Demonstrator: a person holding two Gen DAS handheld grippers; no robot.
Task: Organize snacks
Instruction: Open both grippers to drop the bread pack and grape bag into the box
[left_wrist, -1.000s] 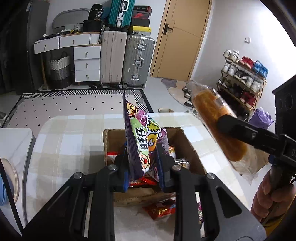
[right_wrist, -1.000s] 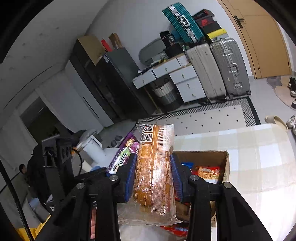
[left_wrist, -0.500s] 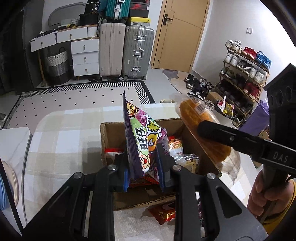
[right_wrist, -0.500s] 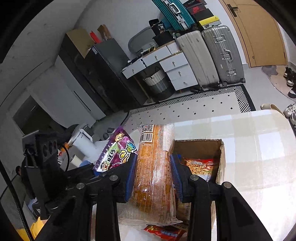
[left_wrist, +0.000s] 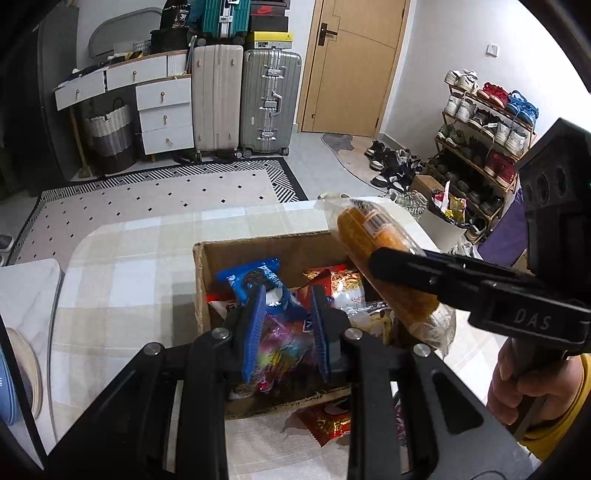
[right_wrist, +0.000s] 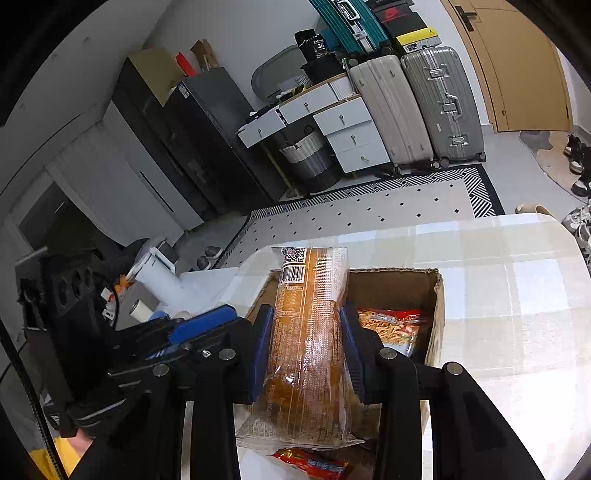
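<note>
Left tool (left_wrist: 286, 328) pinches a pink packet (left_wrist: 282, 350) low in the box (left_wrist: 199, 288); right tool (right_wrist: 306, 350) clamps a soft, crushable bread loaf (right_wrist: 310, 332) midway, at the box's 3 o'clock rim. Only the right view shows its barcode end.

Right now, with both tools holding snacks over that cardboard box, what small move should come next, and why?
Probably open the left gripper: its colourful purple snack packet already sits low inside the brown cardboard box among other packets. The right gripper, shut on the long orange bread pack, is above the box.
</note>
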